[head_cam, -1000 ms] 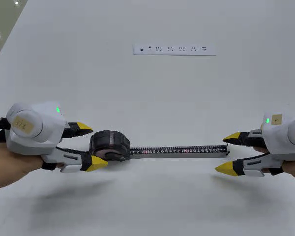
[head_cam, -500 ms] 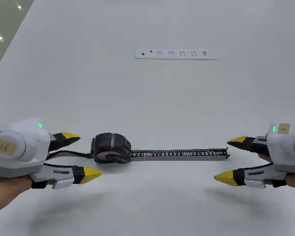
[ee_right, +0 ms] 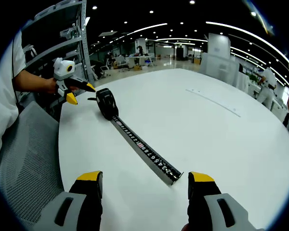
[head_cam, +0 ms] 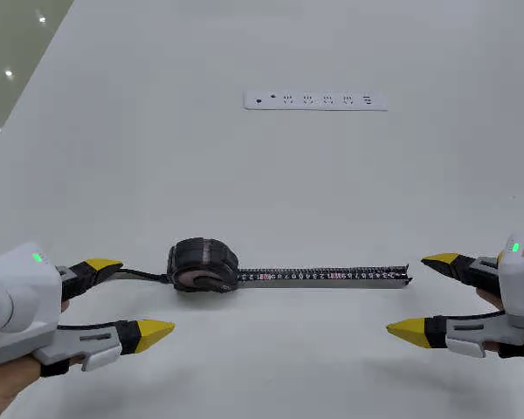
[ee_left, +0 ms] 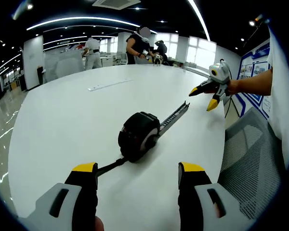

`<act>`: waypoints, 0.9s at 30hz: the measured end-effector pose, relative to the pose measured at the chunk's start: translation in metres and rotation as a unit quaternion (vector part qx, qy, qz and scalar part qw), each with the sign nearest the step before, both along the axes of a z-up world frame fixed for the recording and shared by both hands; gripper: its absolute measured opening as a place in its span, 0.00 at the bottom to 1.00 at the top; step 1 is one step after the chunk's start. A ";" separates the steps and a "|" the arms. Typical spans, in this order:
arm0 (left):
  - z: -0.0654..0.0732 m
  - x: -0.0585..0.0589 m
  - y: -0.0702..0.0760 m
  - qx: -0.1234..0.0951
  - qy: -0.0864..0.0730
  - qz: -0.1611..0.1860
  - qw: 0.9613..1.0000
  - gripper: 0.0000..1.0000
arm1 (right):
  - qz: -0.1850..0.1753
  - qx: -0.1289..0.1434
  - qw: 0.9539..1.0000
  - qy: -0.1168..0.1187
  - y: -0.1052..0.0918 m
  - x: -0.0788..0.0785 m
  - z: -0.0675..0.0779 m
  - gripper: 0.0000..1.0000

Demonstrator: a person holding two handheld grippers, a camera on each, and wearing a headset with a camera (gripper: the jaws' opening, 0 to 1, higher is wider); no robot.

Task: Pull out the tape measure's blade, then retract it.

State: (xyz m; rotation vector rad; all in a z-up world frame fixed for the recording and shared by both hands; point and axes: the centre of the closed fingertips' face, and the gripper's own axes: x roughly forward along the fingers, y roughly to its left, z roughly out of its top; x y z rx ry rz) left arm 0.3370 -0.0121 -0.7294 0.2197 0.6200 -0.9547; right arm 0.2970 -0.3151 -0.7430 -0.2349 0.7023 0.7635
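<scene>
Jaws spread wide, the left hand-held gripper (head_cam: 138, 297) sits just left of the tape measure (head_cam: 202, 265) and grips nothing. The case lies on the white surface (head_cam: 244, 175) between the two tools, and its black cord (head_cam: 144, 276) trails toward that gripper's upper jaw. The blade (head_cam: 323, 276) lies flat, drawn out to the right. Its hooked end stops just short of the right hand-held gripper (head_cam: 410, 293), which is also wide open and clear of it. A power strip (head_cam: 315, 100) lies well beyond.
</scene>
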 end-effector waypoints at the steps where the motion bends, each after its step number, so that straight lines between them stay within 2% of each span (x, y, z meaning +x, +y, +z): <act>1: 0.001 -0.001 0.001 -0.004 0.001 0.005 1.000 0.65 | -0.001 0.001 1.000 0.000 0.000 -0.001 0.001 0.73; 3: 0.000 -0.004 0.004 -0.004 0.003 0.010 1.000 0.66 | -0.008 0.002 1.000 -0.003 0.002 -0.004 0.003 0.74; 5: 0.003 -0.007 0.006 -0.006 -0.004 0.013 1.000 0.67 | -0.021 0.015 1.000 0.000 0.003 -0.005 0.005 0.74; 7: 0.006 -0.009 0.010 -0.004 -0.005 0.020 1.000 0.69 | -0.026 0.010 1.000 -0.008 0.002 -0.008 0.006 0.75; 14: 0.012 -0.015 0.026 -0.007 -0.018 0.047 0.999 0.72 | -0.054 0.025 0.998 -0.025 0.009 -0.016 0.017 0.79; 18: 0.011 -0.018 0.035 -0.005 -0.024 0.068 0.997 0.75 | -0.063 0.032 0.997 -0.027 0.010 -0.020 0.016 0.80; 22: 0.009 -0.025 0.041 -0.007 -0.024 0.080 0.997 0.76 | -0.070 0.036 0.996 -0.030 0.009 -0.024 0.016 0.82; 24: 0.008 -0.029 0.045 0.000 -0.029 0.086 0.996 0.78 | -0.072 0.033 0.996 -0.029 0.008 -0.027 0.014 0.84; 27: 0.008 -0.032 0.048 -0.005 -0.028 0.096 0.995 0.79 | -0.072 0.030 0.997 -0.028 0.007 -0.032 0.013 0.85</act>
